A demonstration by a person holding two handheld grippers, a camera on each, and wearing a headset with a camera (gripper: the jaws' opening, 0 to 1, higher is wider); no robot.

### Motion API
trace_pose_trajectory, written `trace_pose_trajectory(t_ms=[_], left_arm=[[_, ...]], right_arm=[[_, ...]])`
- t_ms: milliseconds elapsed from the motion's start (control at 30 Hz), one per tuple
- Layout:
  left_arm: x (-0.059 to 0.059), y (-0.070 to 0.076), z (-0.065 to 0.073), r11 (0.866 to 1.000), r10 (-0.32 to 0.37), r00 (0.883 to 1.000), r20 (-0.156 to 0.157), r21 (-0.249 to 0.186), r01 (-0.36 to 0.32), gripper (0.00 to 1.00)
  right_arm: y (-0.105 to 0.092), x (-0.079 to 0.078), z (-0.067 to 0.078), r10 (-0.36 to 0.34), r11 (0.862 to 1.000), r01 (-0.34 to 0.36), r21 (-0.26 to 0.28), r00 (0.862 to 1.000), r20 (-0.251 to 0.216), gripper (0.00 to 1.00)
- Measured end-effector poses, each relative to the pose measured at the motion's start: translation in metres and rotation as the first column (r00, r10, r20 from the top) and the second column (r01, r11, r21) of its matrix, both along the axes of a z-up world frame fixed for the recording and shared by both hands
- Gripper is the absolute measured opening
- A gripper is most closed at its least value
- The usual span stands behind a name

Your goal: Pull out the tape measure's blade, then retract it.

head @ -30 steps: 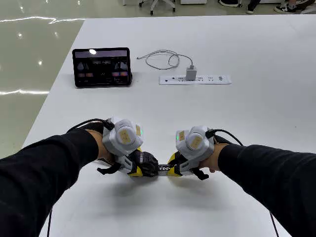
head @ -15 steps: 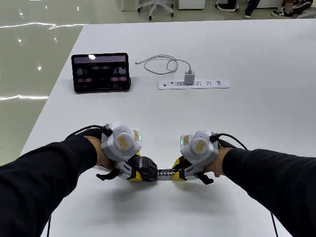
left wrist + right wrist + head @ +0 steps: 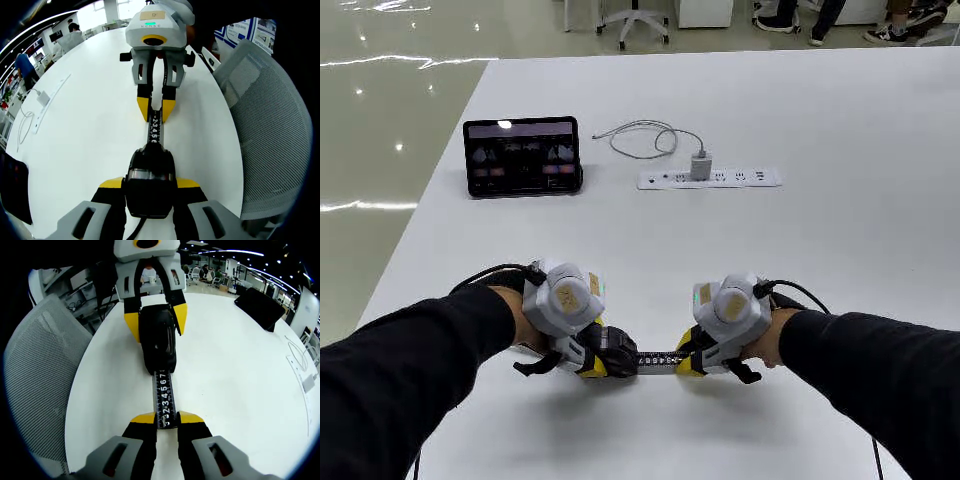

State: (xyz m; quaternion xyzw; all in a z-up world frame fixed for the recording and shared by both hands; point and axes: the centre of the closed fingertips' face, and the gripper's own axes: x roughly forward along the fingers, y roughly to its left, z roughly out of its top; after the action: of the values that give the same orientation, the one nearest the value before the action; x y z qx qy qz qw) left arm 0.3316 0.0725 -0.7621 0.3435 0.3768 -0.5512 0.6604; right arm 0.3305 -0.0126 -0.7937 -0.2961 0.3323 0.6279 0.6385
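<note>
Left tool (image 3: 594, 362): closed on the black tape measure case (image 3: 616, 349), a yellow-tipped jaw on each side of it, lower centre of the head view.
Right tool (image 3: 686, 363): pinched shut on the free end of the blade (image 3: 658, 357), just right of the case.
Blade: a short length is out, running straight between the two tools, printed numerals facing up.
Tape measure case: low over the near part of the white bench (image 3: 820, 230); contact with it cannot be told.
Tablet (image 3: 523, 155): upper left of the head view, screen lit.
Power strip (image 3: 745, 178): upper centre, white charger (image 3: 701, 165) plugged in, cable (image 3: 640, 135) looping behind.
Mesh chair (image 3: 265, 125): right side of the left gripper view.
</note>
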Motion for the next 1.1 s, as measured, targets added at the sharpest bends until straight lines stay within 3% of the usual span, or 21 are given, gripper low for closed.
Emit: trace_pose_trajectory(t_ms=[1100], left_arm=[[0.000,0.000,0.000,1.000,0.011,1.000,-0.001,-0.006,-0.011,0.32]], right_arm=[[-0.019,0.001,-0.001,-0.007,1.000,0.007,-0.023,1.000,0.006,0.10]])
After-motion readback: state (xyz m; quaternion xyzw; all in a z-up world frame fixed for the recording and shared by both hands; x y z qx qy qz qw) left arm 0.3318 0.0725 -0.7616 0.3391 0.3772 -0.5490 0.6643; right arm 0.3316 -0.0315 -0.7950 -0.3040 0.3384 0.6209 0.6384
